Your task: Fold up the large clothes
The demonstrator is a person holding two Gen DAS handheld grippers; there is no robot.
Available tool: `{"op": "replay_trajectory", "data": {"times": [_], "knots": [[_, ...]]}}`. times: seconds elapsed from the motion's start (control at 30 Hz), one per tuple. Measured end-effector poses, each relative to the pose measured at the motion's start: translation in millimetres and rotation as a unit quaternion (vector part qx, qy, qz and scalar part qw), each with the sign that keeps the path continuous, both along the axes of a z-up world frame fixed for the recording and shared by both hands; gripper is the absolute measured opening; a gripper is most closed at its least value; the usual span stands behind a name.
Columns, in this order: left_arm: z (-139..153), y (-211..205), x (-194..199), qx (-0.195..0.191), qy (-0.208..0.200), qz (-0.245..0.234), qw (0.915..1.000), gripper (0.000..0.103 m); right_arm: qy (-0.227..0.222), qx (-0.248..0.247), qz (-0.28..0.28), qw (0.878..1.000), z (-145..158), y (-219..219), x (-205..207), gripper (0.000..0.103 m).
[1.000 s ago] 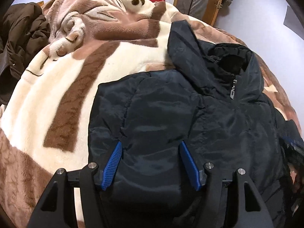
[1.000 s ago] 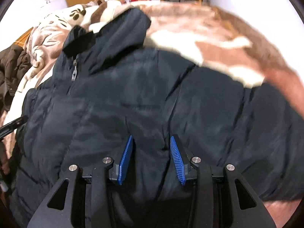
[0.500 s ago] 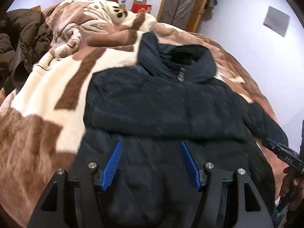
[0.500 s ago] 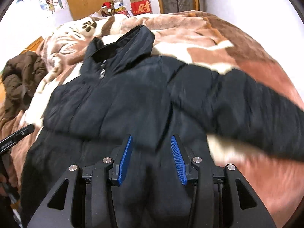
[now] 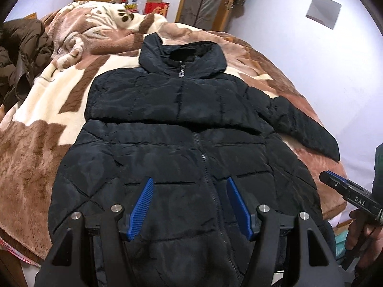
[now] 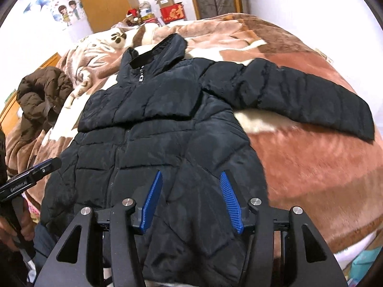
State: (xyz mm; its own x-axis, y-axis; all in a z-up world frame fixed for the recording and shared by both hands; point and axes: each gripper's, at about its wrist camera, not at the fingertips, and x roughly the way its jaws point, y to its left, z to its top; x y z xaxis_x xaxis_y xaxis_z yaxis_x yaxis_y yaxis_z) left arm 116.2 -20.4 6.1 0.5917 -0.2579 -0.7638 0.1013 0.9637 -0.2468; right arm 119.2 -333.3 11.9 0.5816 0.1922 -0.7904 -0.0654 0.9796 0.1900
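A black puffer jacket (image 5: 182,129) lies front up on the bed, zipped, collar at the far end. It also shows in the right wrist view (image 6: 153,129). One sleeve is folded across the chest; the other sleeve (image 6: 306,95) stretches out to the right on the blanket. My left gripper (image 5: 189,203) is open and empty above the jacket's hem. My right gripper (image 6: 191,198) is open and empty above the hem on the right side. Each gripper shows at the edge of the other's view.
A brown and cream plush blanket (image 5: 40,129) covers the bed. A brown jacket (image 6: 40,95) is heaped at the bed's left edge. Boxes (image 6: 172,9) and a wooden door (image 6: 103,2) stand beyond the bed's far end.
Both grippers have pulled back from close over the jacket toward the foot of the bed, so the whole jacket now shows. The jacket lies still, one sleeve folded across the chest.
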Motion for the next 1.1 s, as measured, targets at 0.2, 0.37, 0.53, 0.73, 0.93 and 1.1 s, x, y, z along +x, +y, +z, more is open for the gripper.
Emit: {"op": "replay_trajectory", "data": {"times": [0.2,0.37,0.53,0.73,0.93,1.1], "knots": [[5,-20,-1,0.016,-0.008,-0.014,0.9997,0.066,-0.009,0.009,-0.034,0.999,4,-29,-5,0.052],[1,-30,8,0.023,0.001,-0.017,0.9996,0.066,-0.007,0.025,-0.071,0.997,-2,-60,1,0.062],[-5,-33,28,0.031,0.006,-0.014,0.9994,0.066,0.004,0.04,-0.123,0.992,-14,-105,18,0.062],[-12,-42,61,0.045,0.005,-0.017,0.9988,0.066,0.015,0.053,-0.203,0.978,-32,-175,44,0.063],[-30,-55,103,0.054,0.016,-0.016,0.9983,0.066,0.03,0.085,-0.277,0.957,-56,-244,70,0.064],[-62,-79,150,0.059,0.048,-0.037,0.9965,0.066,0.016,0.132,-0.308,0.942,-67,-278,84,0.064]]}}
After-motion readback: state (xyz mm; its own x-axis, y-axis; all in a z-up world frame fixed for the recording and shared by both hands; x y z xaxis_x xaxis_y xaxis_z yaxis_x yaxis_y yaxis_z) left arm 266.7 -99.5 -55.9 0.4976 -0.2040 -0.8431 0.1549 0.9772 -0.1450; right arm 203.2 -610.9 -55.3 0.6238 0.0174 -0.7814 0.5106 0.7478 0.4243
